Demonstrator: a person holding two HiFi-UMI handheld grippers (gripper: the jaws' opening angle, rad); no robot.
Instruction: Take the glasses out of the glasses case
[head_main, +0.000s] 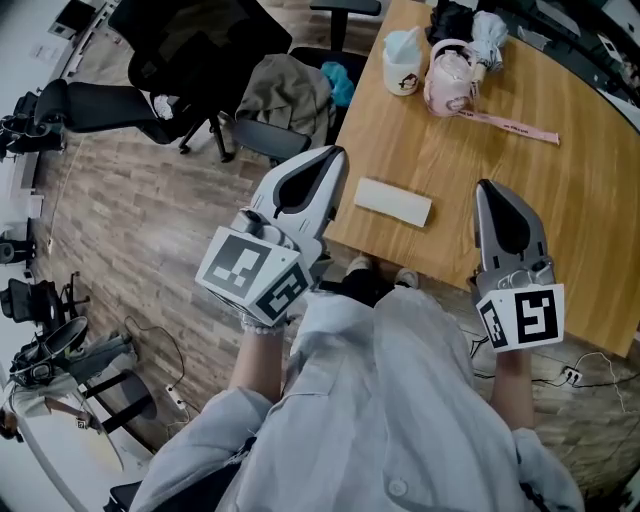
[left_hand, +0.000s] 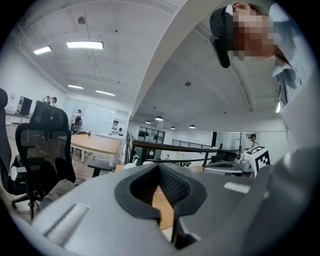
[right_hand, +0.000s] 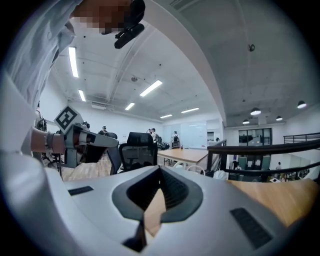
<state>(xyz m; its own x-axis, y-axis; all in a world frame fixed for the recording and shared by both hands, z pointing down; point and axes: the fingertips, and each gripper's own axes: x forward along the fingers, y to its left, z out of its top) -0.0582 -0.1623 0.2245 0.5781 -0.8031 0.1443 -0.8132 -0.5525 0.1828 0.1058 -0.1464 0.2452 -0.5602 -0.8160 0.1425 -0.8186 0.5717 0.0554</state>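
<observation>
Noted left gripper at the table's left edge, jaws together with nothing between them; probably kept shut for the approach, grasp not yet begun. Found glasses case lying flat and closed on the wooden table, close to its near edge, between the two grippers and untouched. Noted right gripper over the table, near the case on its right, likewise closed and empty. Held roughly level in both hands, noses pointing far, forearms drawn in beside the body. Expect to open jaws before any contact.
</observation>
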